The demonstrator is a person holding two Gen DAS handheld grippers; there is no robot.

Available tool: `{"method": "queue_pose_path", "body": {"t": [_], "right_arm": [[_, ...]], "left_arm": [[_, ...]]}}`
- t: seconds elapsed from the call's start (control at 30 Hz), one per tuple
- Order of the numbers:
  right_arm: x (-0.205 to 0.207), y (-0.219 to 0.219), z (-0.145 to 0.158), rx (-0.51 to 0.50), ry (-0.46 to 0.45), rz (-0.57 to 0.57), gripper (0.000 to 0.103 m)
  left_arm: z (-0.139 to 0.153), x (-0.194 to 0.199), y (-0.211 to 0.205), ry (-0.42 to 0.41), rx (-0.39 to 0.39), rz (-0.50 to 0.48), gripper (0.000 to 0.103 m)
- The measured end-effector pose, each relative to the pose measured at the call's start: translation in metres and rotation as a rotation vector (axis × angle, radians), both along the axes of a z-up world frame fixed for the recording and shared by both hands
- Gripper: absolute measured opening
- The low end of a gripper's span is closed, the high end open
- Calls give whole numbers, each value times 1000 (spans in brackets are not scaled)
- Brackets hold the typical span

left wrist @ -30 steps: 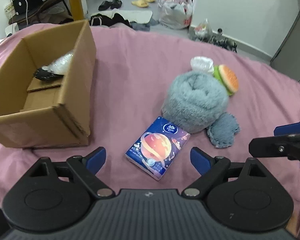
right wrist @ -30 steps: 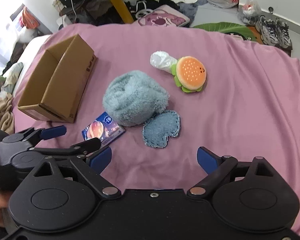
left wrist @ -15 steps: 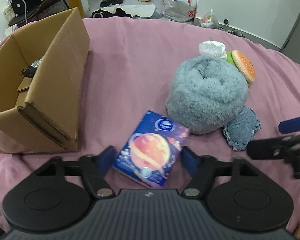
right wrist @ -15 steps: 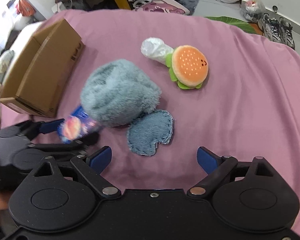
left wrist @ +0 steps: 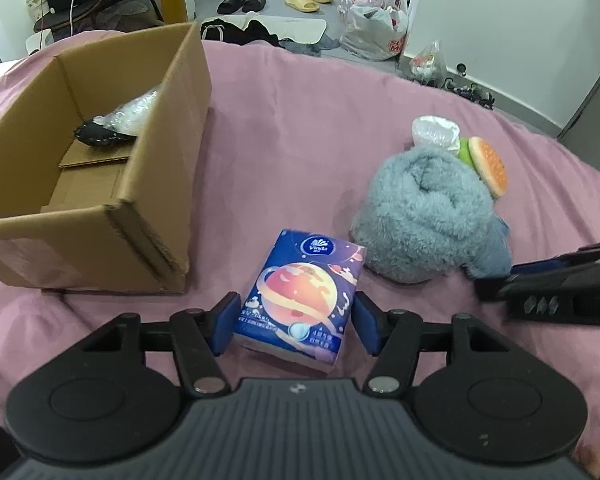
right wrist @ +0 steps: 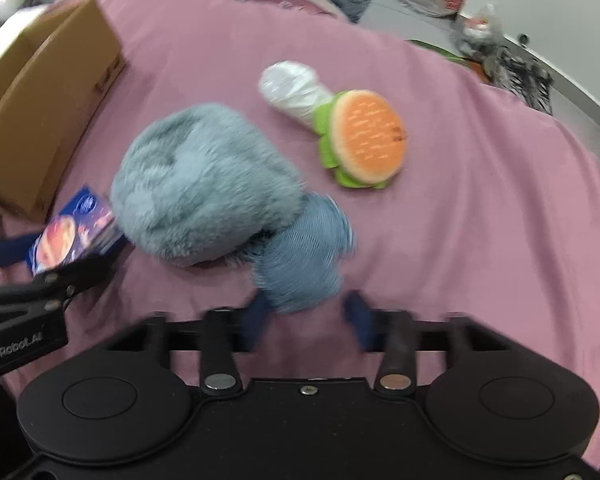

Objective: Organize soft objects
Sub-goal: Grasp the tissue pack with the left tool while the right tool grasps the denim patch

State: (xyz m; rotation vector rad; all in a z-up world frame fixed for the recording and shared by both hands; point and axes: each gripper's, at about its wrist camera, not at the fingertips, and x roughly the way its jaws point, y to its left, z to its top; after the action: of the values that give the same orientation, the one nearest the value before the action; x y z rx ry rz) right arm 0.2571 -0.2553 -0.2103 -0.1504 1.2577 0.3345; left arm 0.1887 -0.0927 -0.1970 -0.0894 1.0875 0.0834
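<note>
Pink-sheeted bed [left wrist: 300, 120], cluttered bedroom floor beyond. Left gripper [left wrist: 296, 320]: jaws narrowed since a second ago, now pinching the tissue pack [left wrist: 300, 292], which sits raised, just beside the cardboard box [left wrist: 172, 200] at the bed's left edge. Right gripper [right wrist: 308, 324]: advanced and closing, blurred; grip on the denim pad [right wrist: 300, 256] cannot be told. Fluffy grey plush [right wrist: 204, 188] touches the pad; burger plush [right wrist: 364, 136] behind. Boxing likely follows.

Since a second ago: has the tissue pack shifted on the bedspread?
Cannot tell. The tissue pack sits closer to the cardboard box corner in the left wrist view, but the camera moved too. It now lies between the left gripper fingers, contact unclear.
</note>
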Motion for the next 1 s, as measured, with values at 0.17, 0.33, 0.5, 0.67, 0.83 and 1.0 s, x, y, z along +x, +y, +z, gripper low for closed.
{"method": "queue_pose_path", "body": {"t": [0.17, 0.33, 0.5, 0.67, 0.83, 1.0], "right_arm": [[-12, -11, 23, 121, 5, -73, 2], [-36, -1, 30, 153, -10, -38, 0], [-39, -8, 31, 202, -8, -75, 0], [-41, -14, 45, 245, -26, -114, 0], [-38, -20, 48, 253, -53, -181, 9], [-19, -36, 24, 269, -11, -288, 42]], "left_arm": [[15, -5, 8, -19, -35, 17, 55], [32, -14, 11, -53, -53, 13, 52], [48, -27, 18, -82, -55, 11, 51], [61, -35, 27, -110, -65, 30, 51], [72, -38, 31, -134, -77, 43, 51], [79, -40, 35, -153, -81, 48, 51]]}}
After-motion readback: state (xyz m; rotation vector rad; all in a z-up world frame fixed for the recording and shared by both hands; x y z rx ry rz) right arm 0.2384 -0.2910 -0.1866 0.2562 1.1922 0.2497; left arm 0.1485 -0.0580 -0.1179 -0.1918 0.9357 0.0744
